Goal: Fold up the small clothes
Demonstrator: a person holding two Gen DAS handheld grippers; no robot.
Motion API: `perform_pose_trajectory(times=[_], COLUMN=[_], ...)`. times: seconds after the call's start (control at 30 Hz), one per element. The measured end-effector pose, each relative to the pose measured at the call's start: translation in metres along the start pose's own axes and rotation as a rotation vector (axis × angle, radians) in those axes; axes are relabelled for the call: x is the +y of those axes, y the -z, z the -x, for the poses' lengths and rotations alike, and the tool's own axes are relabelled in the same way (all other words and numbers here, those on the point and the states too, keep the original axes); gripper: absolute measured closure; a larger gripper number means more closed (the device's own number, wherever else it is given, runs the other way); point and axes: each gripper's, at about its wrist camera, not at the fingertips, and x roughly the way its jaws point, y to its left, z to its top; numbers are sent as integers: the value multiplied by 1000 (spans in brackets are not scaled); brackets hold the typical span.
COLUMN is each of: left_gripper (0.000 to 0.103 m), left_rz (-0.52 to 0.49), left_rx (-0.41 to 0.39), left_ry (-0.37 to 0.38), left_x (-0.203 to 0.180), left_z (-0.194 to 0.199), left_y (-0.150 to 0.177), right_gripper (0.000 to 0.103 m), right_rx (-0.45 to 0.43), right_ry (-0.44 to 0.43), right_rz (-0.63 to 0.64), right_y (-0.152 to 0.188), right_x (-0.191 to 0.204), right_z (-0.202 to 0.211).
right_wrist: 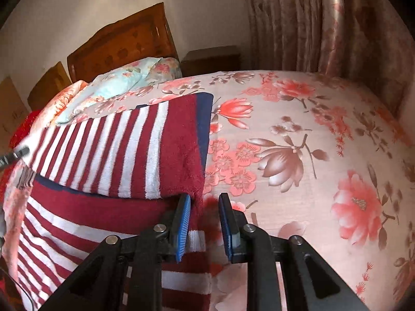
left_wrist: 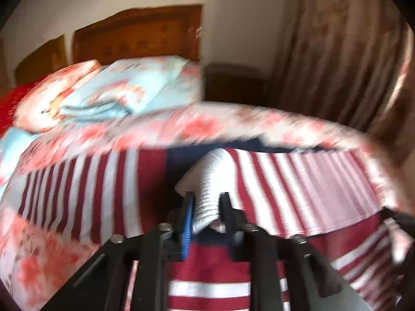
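Left gripper (left_wrist: 206, 208) clamping blurred striped sweater (left_wrist: 259, 176) cuff, right gripper (right_wrist: 205, 210) released, bed (right_wrist: 298, 142) beneath

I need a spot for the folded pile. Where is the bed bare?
Free: the floral sheet between the striped garment, the curtains and the nightstand. Crowded: the headboard end, with pillows.

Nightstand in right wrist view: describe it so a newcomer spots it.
Start at the wooden headboard behind the bed. Just right of it, before the floral curtain, stands the nightstand: the only dark, plain, boxy piece among the patterned fabrics.
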Motion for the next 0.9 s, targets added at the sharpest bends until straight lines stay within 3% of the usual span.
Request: perform_pose_trajectory(times=[0.03,0.07,0.13,0.2,0.27,0.37,0.43,0.53,0.63,0.8,0.9], left_gripper=[72,0,0,0,0,0,0,0,0,0,0], left_rz=[9,25,131,221,217,109,90,177,289,439,500], left_rx=[-23,-53,-143,-230,-266,-223,-170,-56,-17,76,81], left_ry=[-105,-200,-417,-472,-409,-247,-186,-154,-93,73,193], left_x=[1,1,10,19,18,3,-1,4,16,43,50], left_z=[-2,1,16,34,43,37,28,12,14,-4,-11], left_y=[9,16,22,26,24,17,9,-4,7,24,23], right_gripper=[80,80,79,79,79,78,78,78,78,77,77], right_rx=[-1,-2,-6,-15,-24,-25,-27,-29,-31,-32,-35], right_ry=[0,1,5,15,19,25,27,28,26,16,4], right_rz=[-2,-6,-5,-1,-4,-10,-19,-27,-31,-42,-53], right_y=[1,2,4,4,5,4,4,5,5,5,5], right_x=[-1,-2,-2,0,-1,-2,-2,-3,-3,-5,-6], right_z=[1,1,3,5,4,4,4,5,5,5,5])
